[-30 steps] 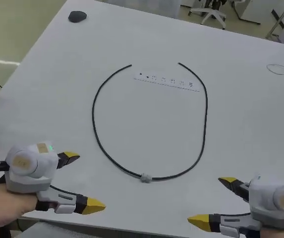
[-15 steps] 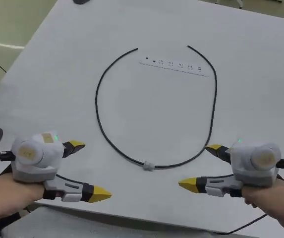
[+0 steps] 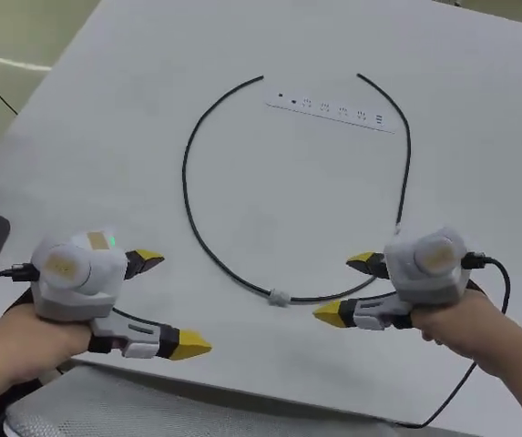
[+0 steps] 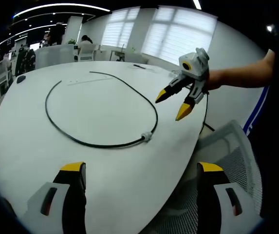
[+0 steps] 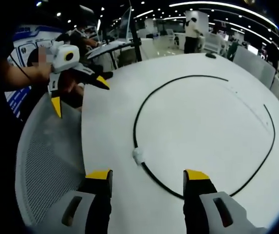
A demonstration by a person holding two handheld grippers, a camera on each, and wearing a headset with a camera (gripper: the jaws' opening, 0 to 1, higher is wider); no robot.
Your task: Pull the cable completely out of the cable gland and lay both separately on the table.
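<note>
Gland (image 3: pixel 279 297) (threaded on cable (image 3: pixel 185 187)) lies near right hand-held gripper (image 3: pixel 344 289), untouched.

A thin black cable (image 3: pixel 185 173) lies flat in a wide open loop across the middle of the head view, its two loose ends apart near the upper centre. A small pale grey gland (image 3: pixel 279 297) is threaded on it at the loop's lowest point, just below centre.

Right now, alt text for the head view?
A black cable lies in a wide loop on a white table, with a small grey gland on its near side. The left gripper and right gripper, both open and empty, flank the gland. A white strip lies at the loop's far gap.
</note>
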